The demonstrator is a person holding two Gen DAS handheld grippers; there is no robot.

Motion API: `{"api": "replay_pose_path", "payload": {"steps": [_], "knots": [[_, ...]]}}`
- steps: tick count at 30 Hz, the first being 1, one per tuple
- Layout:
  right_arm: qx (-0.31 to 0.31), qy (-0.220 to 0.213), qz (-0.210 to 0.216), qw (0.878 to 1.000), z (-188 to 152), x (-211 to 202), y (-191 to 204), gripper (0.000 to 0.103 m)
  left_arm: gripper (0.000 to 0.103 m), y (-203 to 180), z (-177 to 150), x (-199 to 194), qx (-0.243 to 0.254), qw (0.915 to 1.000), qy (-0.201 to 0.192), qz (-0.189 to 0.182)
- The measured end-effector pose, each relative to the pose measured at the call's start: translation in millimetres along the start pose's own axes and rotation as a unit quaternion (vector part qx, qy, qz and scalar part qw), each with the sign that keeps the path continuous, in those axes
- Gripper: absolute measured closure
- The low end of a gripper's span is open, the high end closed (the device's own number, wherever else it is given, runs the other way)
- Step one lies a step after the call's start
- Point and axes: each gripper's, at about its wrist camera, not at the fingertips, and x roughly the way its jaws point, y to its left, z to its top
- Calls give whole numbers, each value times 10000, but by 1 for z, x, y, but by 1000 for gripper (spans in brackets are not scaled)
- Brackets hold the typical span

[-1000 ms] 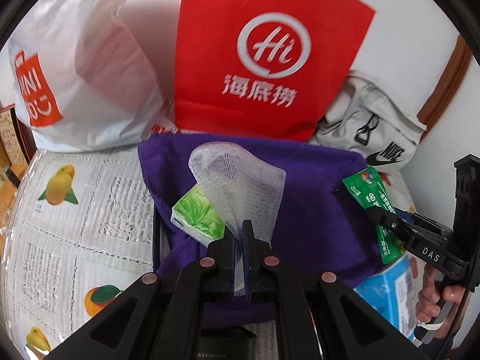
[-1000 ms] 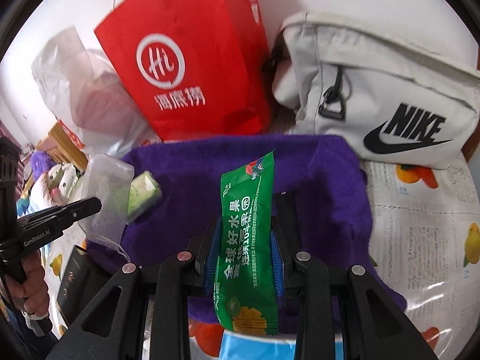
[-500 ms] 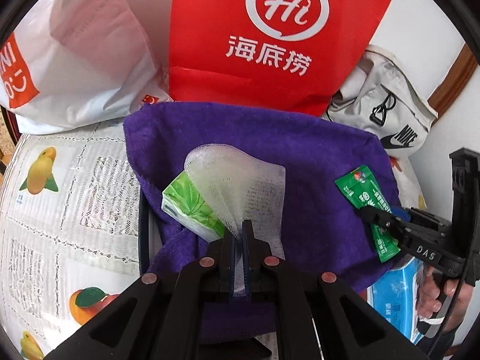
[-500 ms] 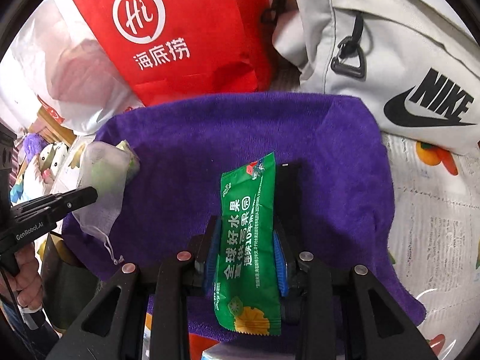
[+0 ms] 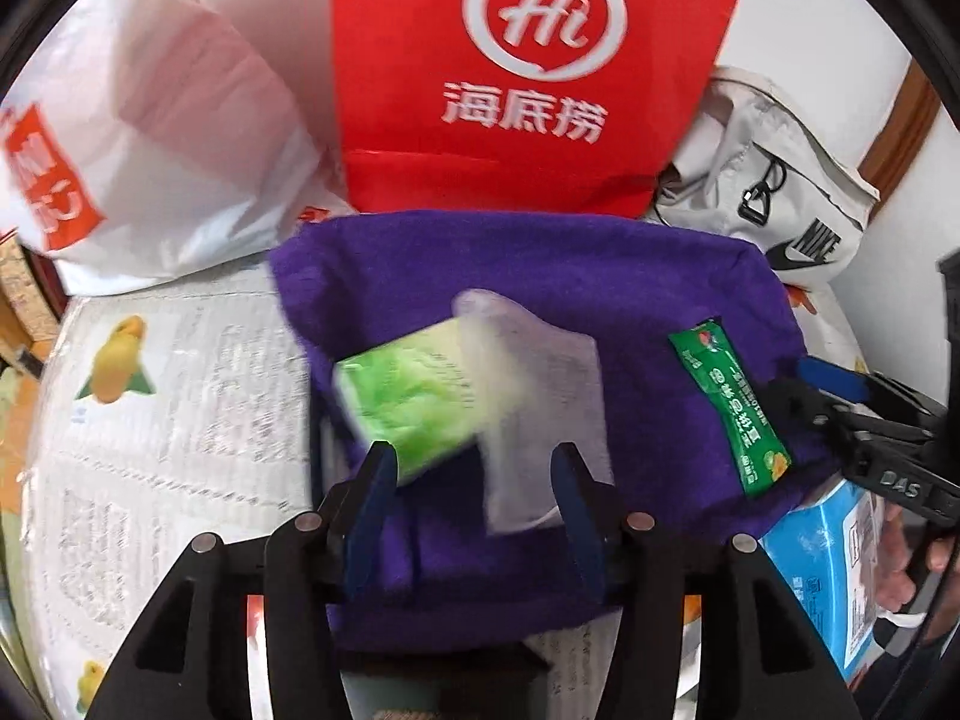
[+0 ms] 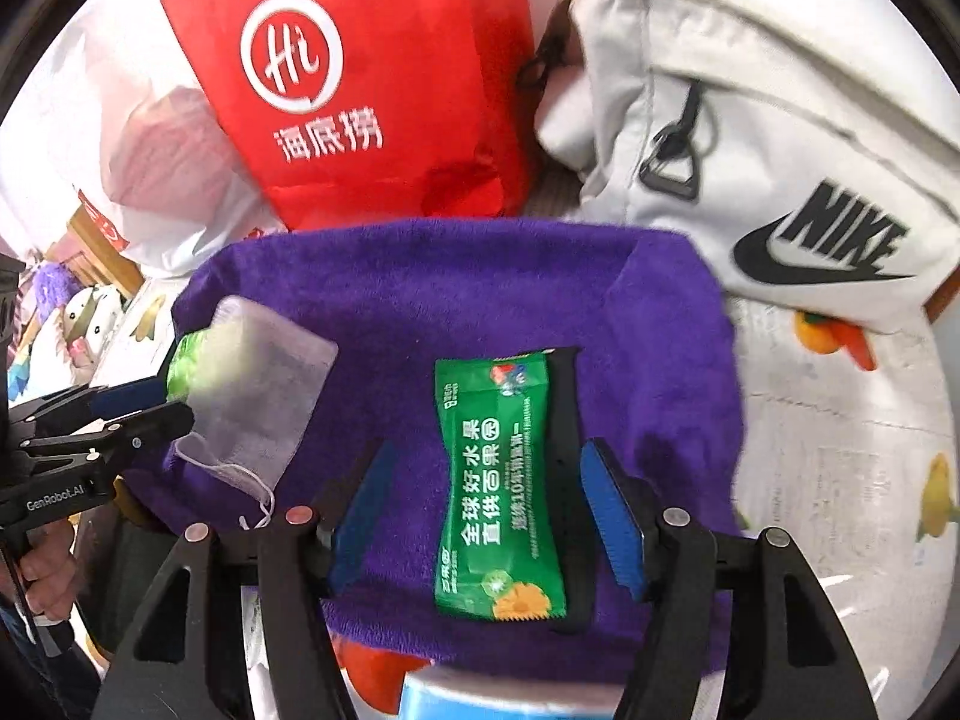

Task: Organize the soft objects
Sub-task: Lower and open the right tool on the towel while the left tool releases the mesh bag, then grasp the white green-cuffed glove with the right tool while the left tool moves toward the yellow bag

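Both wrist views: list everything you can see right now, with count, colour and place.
Towel: one, purple, centre, draped over something dark.
Mesh pouch: one, white, on the towel, between the left gripper's open fingers.
Tissue pack: one, green, beside the pouch.
Snack packet: one, green, on the towel, between the right gripper's open fingers.
Paper bag: one, red, behind the towel.
Plastic bag: one, white, beside the red bag.
Nike bag: one, off-white, behind the towel.
Box: one, blue, under the towel's edge.
Tablecloth: white, fruit print.
Left gripper: jaws just opened.
Right gripper: jaws just opened.

Purple towel (image 6: 420,300), green packet (image 6: 498,480)
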Motion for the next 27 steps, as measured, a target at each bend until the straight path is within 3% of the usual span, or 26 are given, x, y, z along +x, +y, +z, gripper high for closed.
{"api": "replay_pose_path", "payload": {"steps": [6,16,21,27], "knots": [[46,-422,154,9990,-22,-46,9,38,51,12,-12,-33,-190,9995,-263,-23],[-250,-259,339,9988,-109,-96,64,38,51,20,-51,-78,-257,9981,-519,-199],[-263,1,342,9991,-147,-95,87,38,51,24,-78,-89,-209,9982,-535,-182],[-123,262,282,9992,-162,-72,101,41,51,36,-107,-106,-190,9976,-620,-245]]}}
